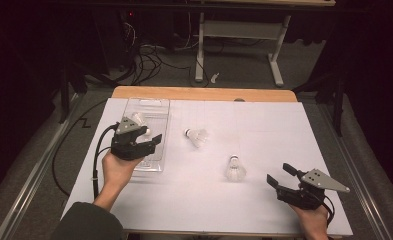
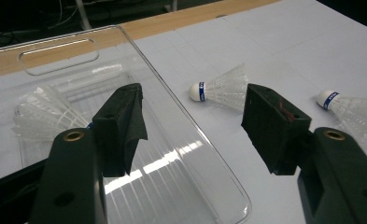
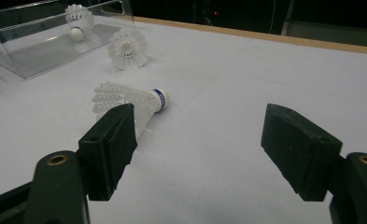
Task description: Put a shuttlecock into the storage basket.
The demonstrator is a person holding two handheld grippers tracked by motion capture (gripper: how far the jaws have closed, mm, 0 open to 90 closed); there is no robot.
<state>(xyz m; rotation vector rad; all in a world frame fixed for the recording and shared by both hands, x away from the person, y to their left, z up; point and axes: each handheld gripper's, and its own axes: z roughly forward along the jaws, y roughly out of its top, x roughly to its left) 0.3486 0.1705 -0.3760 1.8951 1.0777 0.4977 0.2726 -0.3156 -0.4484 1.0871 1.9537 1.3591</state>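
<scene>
A clear plastic tray (image 1: pixel 155 111) lies at the table's left, with one white shuttlecock (image 1: pixel 138 118) inside it at the far end. My left gripper (image 1: pixel 153 143) hovers open over the tray's near part, with nothing between its jaws. In the left gripper view that gripper (image 2: pixel 194 119) straddles the tray's right rim (image 2: pixel 172 112), and the tray's shuttlecock (image 2: pixel 45 114) lies at the left. Two more shuttlecocks lie on the white sheet, one mid-table (image 1: pixel 197 136) and one nearer (image 1: pixel 235 169). My right gripper (image 1: pixel 281 174) is open, low at the near right; the nearer shuttlecock (image 3: pixel 134 100) lies ahead of its left jaw.
A white sheet (image 1: pixel 264 125) covers the table, with a wooden strip (image 1: pixel 204 93) along the far edge. Beyond it, a white desk frame (image 1: pixel 200 50) and loose cables (image 1: pixel 144 62) sit on the dark floor. A black cable (image 1: pixel 98 150) trails from my left gripper.
</scene>
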